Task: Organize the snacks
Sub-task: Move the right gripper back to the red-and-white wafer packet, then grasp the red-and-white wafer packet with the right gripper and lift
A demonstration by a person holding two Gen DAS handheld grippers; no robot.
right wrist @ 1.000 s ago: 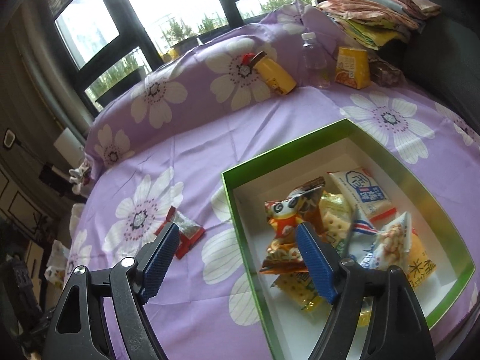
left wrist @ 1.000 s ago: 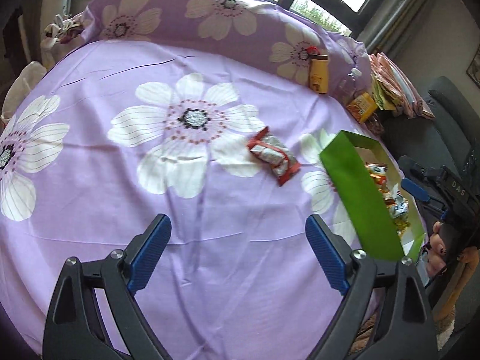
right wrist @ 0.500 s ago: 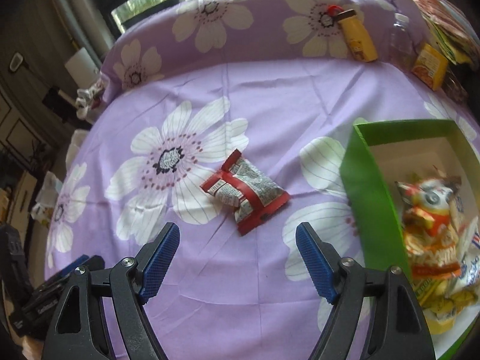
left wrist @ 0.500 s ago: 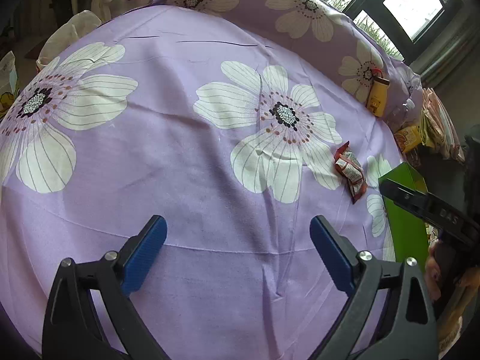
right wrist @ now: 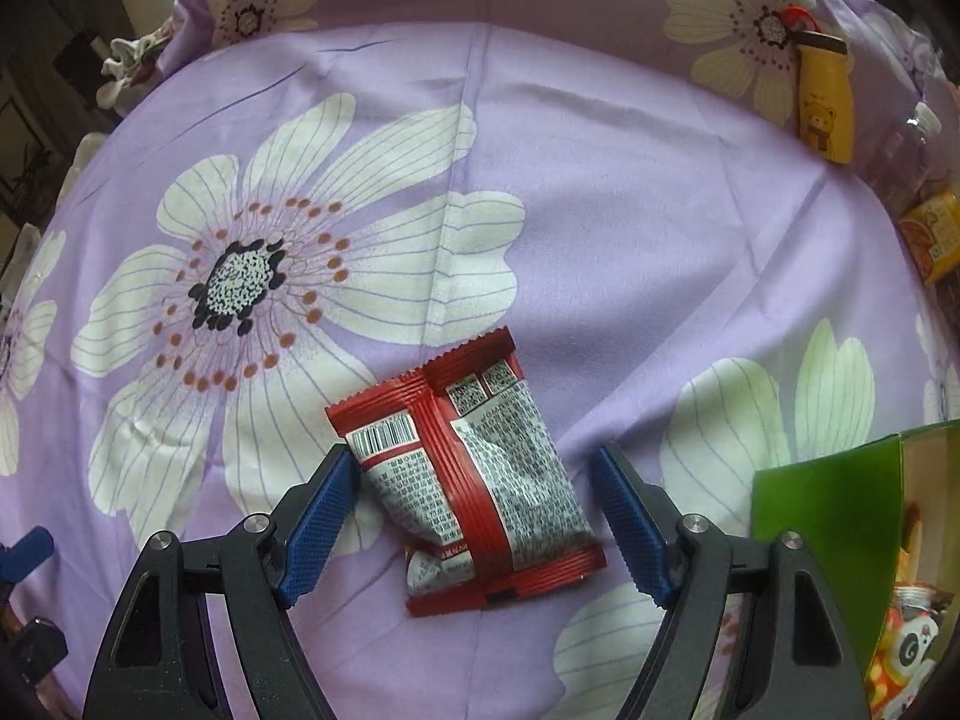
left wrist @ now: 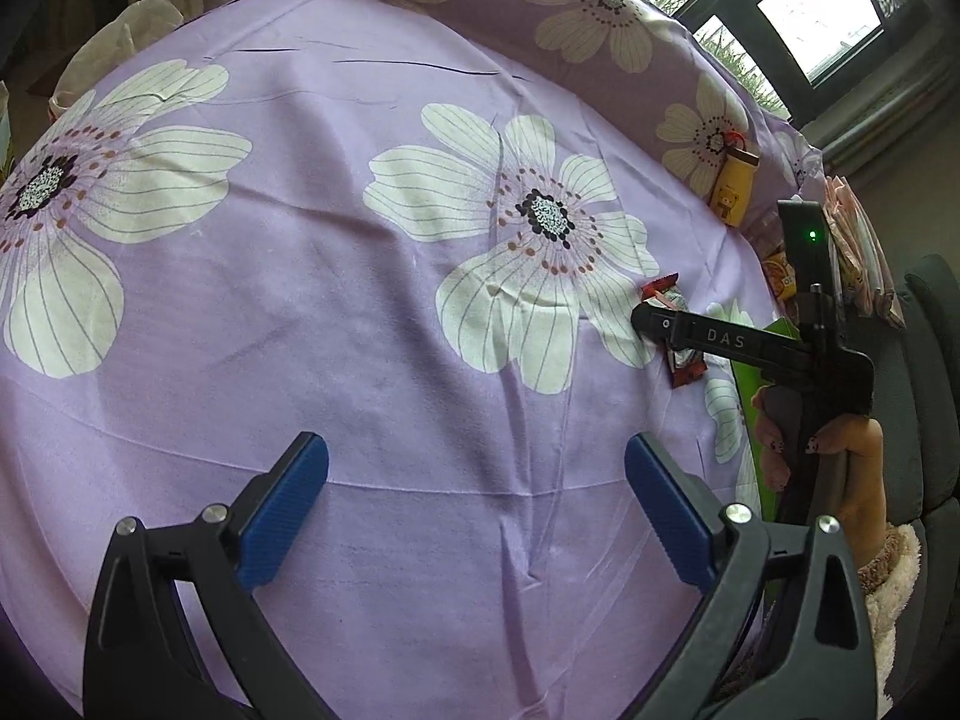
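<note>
A red and silver snack packet lies on the purple flowered sheet. My right gripper is open and low over it, with the packet between its blue fingers; the left pad is at the packet's edge. In the left wrist view the same packet lies partly hidden behind the right gripper's black finger. A green box with snacks inside stands at the right. My left gripper is open and empty above bare sheet.
A yellow bear bottle, a clear bottle and an orange carton lie at the far right against the pillow. Folded cloths are stacked past them. White bags sit off the bed's left edge.
My right gripper has swung left from the green box and come down over the red packet. My left gripper has drifted left over bare sheet, still open.
</note>
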